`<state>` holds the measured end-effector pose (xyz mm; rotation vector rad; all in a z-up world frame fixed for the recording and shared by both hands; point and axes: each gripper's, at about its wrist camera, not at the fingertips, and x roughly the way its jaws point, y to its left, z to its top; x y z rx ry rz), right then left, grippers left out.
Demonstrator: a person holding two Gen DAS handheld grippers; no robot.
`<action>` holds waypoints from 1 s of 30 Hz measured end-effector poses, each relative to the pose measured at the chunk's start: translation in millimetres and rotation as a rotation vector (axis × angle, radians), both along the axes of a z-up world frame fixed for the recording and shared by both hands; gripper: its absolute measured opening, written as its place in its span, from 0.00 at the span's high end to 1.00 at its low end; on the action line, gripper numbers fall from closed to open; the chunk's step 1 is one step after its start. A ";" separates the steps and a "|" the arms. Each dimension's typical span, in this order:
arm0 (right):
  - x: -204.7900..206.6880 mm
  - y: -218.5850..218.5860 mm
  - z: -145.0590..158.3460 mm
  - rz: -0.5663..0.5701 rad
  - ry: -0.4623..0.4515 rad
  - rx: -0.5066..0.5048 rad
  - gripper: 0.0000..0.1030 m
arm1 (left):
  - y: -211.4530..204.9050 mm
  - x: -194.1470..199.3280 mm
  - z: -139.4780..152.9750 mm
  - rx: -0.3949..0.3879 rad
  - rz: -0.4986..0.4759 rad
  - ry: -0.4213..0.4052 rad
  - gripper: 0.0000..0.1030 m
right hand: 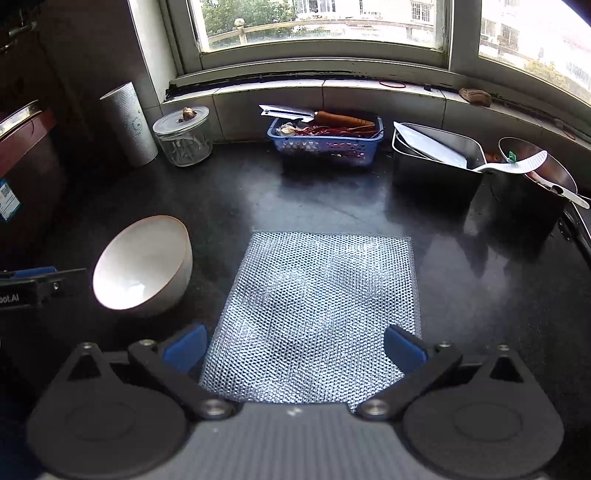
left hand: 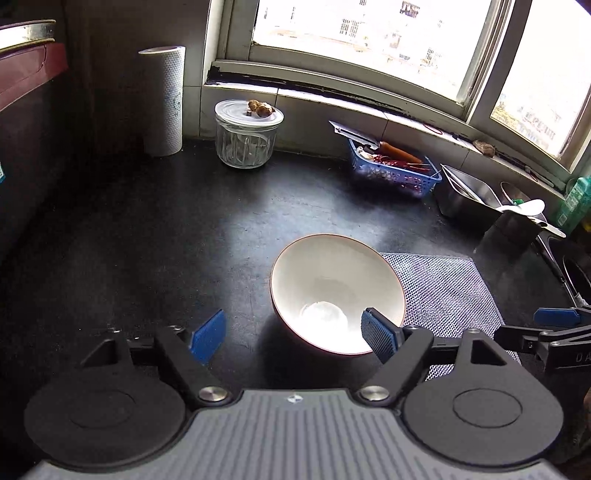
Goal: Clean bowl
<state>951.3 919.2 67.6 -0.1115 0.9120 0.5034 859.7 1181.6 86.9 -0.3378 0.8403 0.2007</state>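
Dark kitchen counter under a bright window

Ahead of the jaws a black worktop [right hand: 332, 192] runs to a pale tiled upstand [right hand: 384, 107] and a worn window sill [right hand: 295, 75], above which a grey-framed window [right hand: 317, 22] lets in strong daylight that glares off the counter. Far ahead and left of the jaws the wall [left hand: 110, 74] lies in shadow, with a dark red cabinet [left hand: 26, 74] at the left edge.

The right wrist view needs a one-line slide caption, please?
Open right gripper poised over silver mesh scouring cloth, white bowl tilted alongside.
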 end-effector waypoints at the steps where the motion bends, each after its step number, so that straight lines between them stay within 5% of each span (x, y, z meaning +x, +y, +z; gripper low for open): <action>1: 1.7 2.6 -1.6 -0.020 0.007 -0.006 0.00 | 6.4 2.7 -2.7 -0.028 -0.009 0.000 0.37; 6: 2.1 14.8 -11.0 -0.074 0.005 -0.027 0.04 | 28.7 13.9 -13.4 -0.073 -0.054 -0.006 0.42; 8: 1.4 20.0 -14.8 -0.082 0.005 -0.045 0.18 | 34.9 18.0 -16.8 -0.081 -0.079 -0.005 0.43; 12: -0.6 27.0 -20.7 -0.089 0.008 -0.073 0.24 | 47.6 25.6 -28.3 -0.127 -0.113 0.007 0.48; 17: 4.8 35.2 -32.7 -0.011 0.009 -0.129 0.47 | 51.0 31.7 -38.0 -0.167 -0.103 0.036 0.53; 30: 42.0 22.4 -60.0 0.235 0.019 -0.136 0.54 | 32.3 37.7 -42.7 -0.194 0.053 0.058 0.67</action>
